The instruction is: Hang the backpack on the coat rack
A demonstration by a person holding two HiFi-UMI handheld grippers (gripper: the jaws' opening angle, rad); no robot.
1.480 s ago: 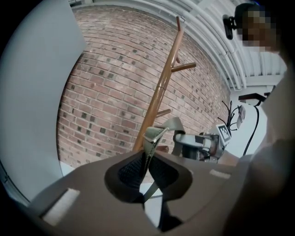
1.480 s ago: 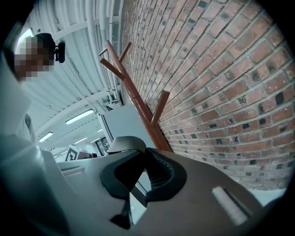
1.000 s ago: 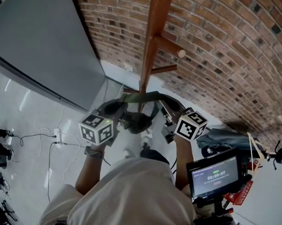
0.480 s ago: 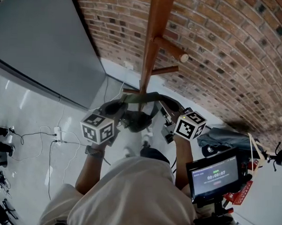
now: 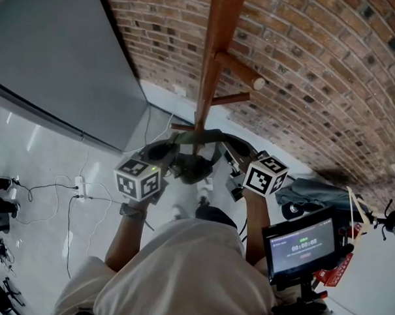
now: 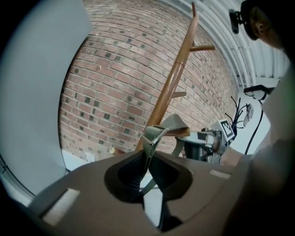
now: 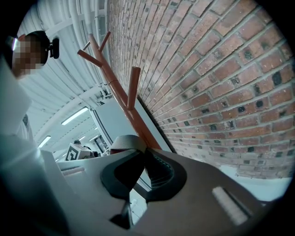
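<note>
A tall wooden coat rack [image 5: 213, 69] stands against the brick wall, with pegs [image 5: 239, 70] jutting to the right. The dark olive backpack [image 5: 192, 168] hangs low between my two grippers, just in front of the pole. Its grey top strap [image 5: 200, 137] stretches between them. My left gripper [image 5: 166, 152] is shut on the strap's left end; in the left gripper view the strap [image 6: 177, 124] folds out of the shut jaws of the left gripper [image 6: 148, 143]. My right gripper [image 5: 231, 155] is shut on the other end of the strap [image 7: 123, 140], below the rack [image 7: 120, 90].
A grey panel [image 5: 51, 62] leans at the left. Cables and a power strip [image 5: 81, 191] lie on the white floor. A small screen on a stand [image 5: 303, 246] and a heap of bags [image 5: 317, 191] are at the right.
</note>
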